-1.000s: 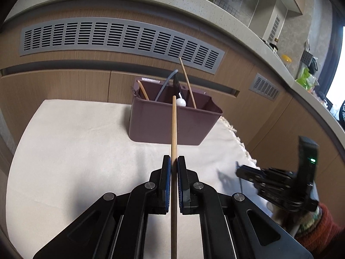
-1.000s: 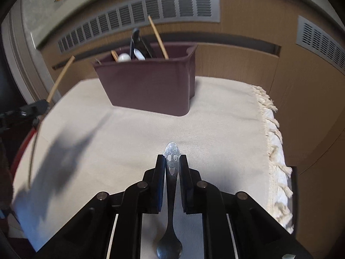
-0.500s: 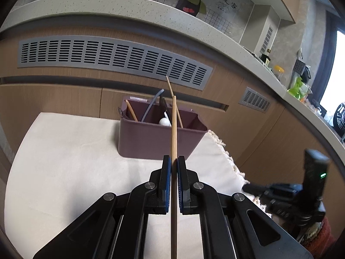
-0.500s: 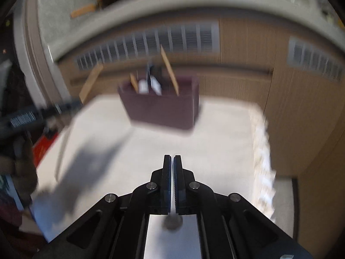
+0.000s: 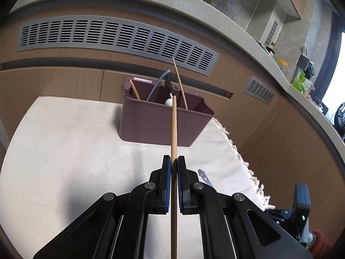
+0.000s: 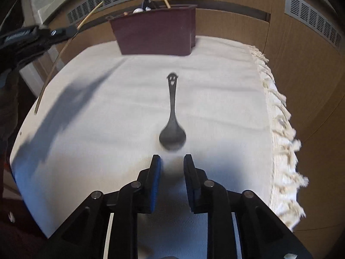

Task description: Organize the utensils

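My left gripper [image 5: 174, 170] is clamped on a wooden chopstick [image 5: 173, 129] whose long axis runs straight ahead, tip aimed at the maroon utensil bin [image 5: 163, 120] on the white cloth [image 5: 64, 142]. My right gripper [image 6: 171, 168] is the nearer to the metal spoon [image 6: 172, 116], which lies just ahead, bowl toward me, handle toward the bin. A second ago the spoon handle sat between my right jaws; they have just been opening and now stand apart, empty.
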### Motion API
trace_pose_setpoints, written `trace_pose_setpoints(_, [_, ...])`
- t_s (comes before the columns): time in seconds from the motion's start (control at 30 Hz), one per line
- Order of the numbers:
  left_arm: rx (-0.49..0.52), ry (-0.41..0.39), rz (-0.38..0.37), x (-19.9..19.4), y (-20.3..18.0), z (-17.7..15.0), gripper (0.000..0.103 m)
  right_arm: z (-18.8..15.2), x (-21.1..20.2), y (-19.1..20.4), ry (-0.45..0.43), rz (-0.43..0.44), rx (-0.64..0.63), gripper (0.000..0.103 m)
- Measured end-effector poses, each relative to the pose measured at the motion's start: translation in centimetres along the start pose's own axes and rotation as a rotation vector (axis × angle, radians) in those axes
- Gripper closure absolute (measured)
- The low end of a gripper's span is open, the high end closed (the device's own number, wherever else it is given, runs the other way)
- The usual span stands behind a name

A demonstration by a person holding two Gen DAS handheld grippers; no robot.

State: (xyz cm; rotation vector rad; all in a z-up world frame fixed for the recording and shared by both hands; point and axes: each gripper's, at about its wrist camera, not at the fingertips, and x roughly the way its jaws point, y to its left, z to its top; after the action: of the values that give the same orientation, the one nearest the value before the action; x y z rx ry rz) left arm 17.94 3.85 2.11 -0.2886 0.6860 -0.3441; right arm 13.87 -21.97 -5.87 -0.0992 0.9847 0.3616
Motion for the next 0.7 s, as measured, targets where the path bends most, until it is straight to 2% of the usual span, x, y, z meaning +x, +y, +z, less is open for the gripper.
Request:
trace_pose_setpoints(0.13, [-0.021,-0.005,0.017,-0.3,0.8,0.0,0.097,1.9,1.4,-0.6,-0.025,-0.006,0.031,0.078])
trace_pose_setpoints(0.2, [-0.036,-0.008,0.023,-0.4,1.2,-0.1,0.097,2.2,1.7,-0.2,-0.033,-0.017,0.008,0.072])
trace_pose_setpoints(0.27, [-0.045,-0.009,0.025,-0.3,1.4,-0.1,0.097,2.5,2.2,0.8,-0.023,-0.019,-0.038,0.060])
trace_pose_setpoints(0.33, [-0.054,-0.011,0.023,-0.2,1.5,-0.1,0.097,3.0,2.8,1.4,-0.018,-0.041,-0.073,0.059])
trace_pose_setpoints(0.43, [-0.062,-0.020,0.024,-0.3,1.6,-0.1,0.097,3.7,3.4,1.5,-0.017,-0.047,-0.077,0.061])
trace_pose_setpoints(0.53, [-0.068,-0.041,0.034,-0.6,1.6,-0.1,0.097,3.5,3.1,1.3,-0.030,-0.077,-0.081,0.077])
trace_pose_setpoints(0.6, [-0.068,-0.052,0.042,-0.7,1.6,-0.1,0.097,3.4,2.7,1.2,-0.039,-0.105,-0.092,0.077])
trace_pose_setpoints(0.7, [-0.062,-0.053,0.049,-0.7,1.2,-0.1,0.097,4.1,0.6,1.1,-0.129,-0.164,-0.107,0.077])
